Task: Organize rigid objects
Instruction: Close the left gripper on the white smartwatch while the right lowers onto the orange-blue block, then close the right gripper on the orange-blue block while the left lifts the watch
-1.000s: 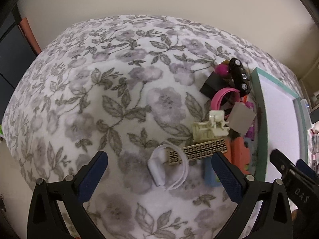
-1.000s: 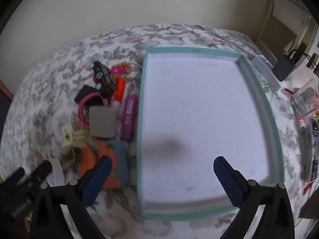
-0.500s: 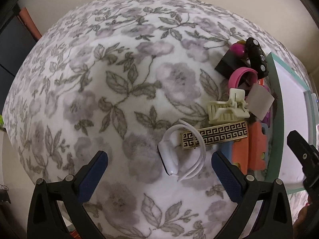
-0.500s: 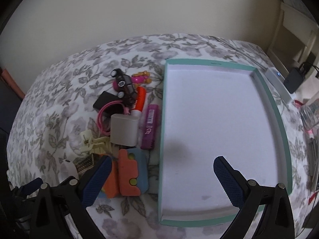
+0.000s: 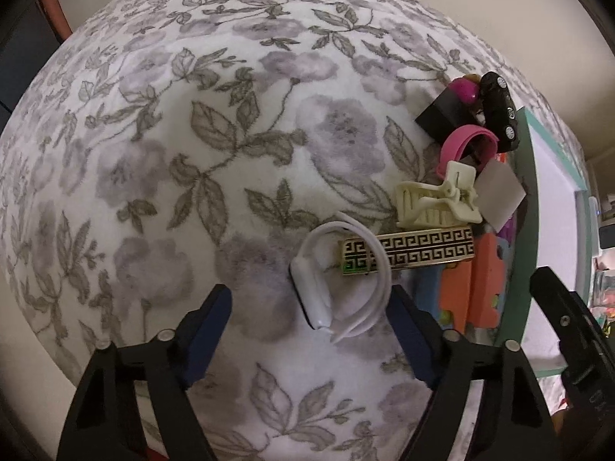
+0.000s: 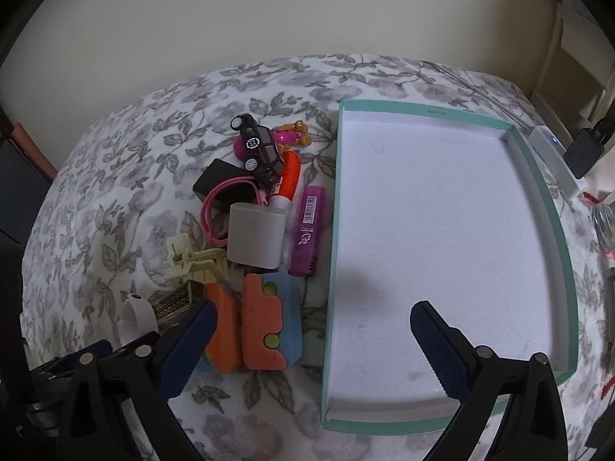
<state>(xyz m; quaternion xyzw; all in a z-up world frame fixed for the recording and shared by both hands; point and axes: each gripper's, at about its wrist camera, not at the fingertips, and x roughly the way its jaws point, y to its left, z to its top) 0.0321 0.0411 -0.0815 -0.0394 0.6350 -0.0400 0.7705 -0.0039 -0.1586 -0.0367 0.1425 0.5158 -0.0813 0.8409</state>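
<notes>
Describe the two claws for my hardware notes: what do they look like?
Both look alike. The left claw has two black plastic arms with triangular cut-outs and silver rivets, tipped with dark blue textured pads. The right claw is the same build: black frame, silver rivets, blue knurled pads. No cables or sleeves are visible. White lettering marks the right claw's side, too partial to read.

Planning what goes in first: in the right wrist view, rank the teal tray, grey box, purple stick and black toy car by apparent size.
1. teal tray, by far
2. grey box
3. purple stick and black toy car: they look about alike, and the car lies farther from the camera, so I won't rank these two.
</notes>
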